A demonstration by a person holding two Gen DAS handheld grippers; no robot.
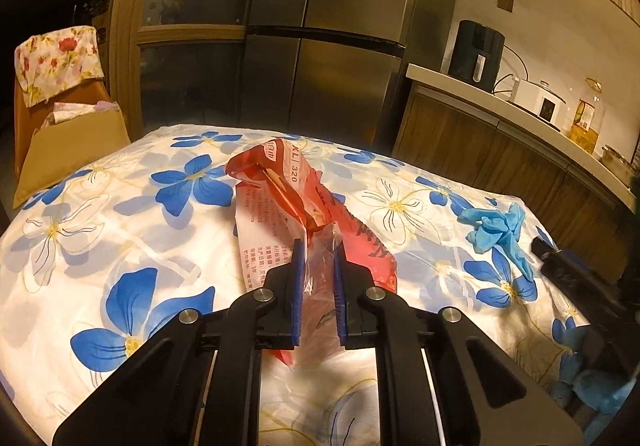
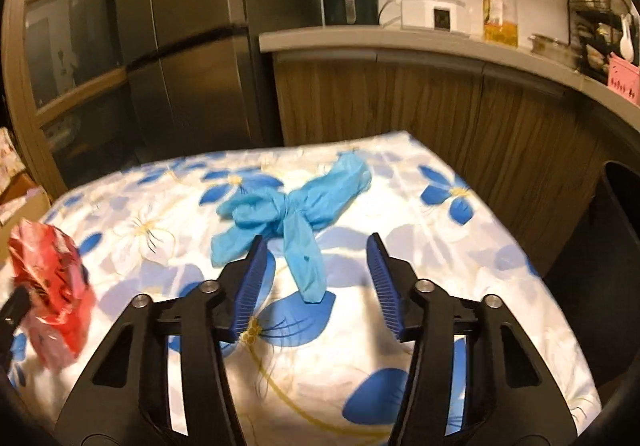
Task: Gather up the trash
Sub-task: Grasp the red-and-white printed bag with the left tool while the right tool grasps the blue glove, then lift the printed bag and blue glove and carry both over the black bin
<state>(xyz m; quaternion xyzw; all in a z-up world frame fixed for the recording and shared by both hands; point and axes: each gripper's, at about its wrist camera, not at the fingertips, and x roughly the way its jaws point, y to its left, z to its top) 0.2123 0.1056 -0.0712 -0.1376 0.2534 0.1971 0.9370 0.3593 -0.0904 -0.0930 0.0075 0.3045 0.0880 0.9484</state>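
Partly hidden red wrapper (image 1: 304, 205) (gripper-pinched), print unreadable

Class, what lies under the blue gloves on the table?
Under the blue gloves only the floral tablecloth shows. Whatever sits directly beneath their bunched middle is covered, as is the tabletop itself.

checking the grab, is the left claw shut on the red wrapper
Shut on it: left claw pads pinch the red wrapper.

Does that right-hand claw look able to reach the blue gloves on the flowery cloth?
Probably yes. The right gripper stands open, aimed at the blue gloves, one glove tip already lying between its fingers. Nothing lies between them on the tablecloth.
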